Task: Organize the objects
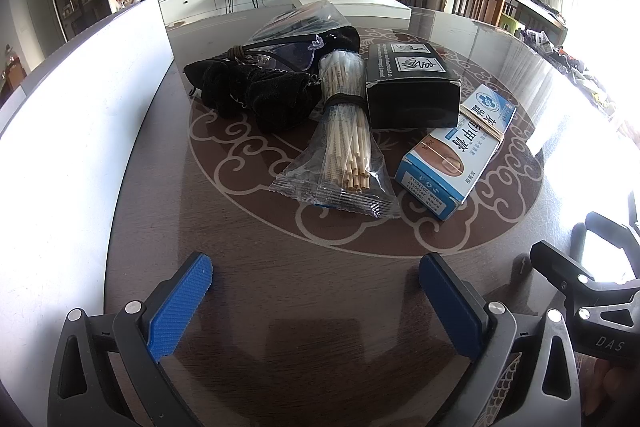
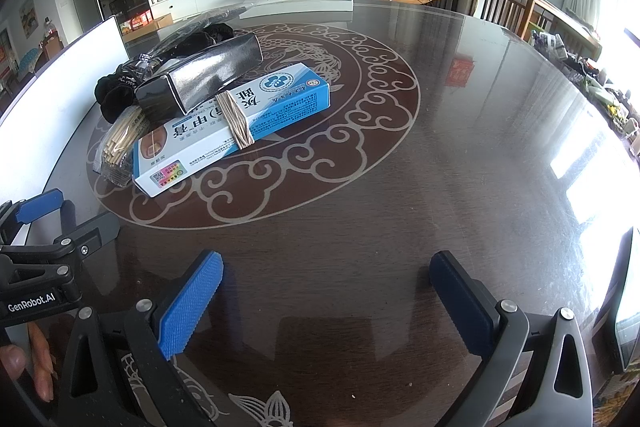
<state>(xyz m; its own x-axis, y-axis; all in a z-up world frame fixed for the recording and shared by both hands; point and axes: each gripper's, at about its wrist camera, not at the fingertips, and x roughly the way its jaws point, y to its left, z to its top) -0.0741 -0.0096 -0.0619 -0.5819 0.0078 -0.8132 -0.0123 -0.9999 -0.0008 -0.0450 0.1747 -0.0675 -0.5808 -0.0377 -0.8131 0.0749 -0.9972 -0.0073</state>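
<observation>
Both tongs wide and empty, left gripper (image 1: 316, 291) and right gripper (image 2: 326, 291) low over the table (image 2: 460, 155); pile sits ahead at centre, so likely best to start with the loose straw packet (image 1: 344, 151), gripping its banded waist, before the stacked blue box (image 1: 456, 151).

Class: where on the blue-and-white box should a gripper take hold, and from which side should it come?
Grip the blue-and-white box across its two long sides, near the free end closest to the right gripper. The far end is likely pinned under the black box, and the long, narrow shape probably suits open jaws.
</observation>
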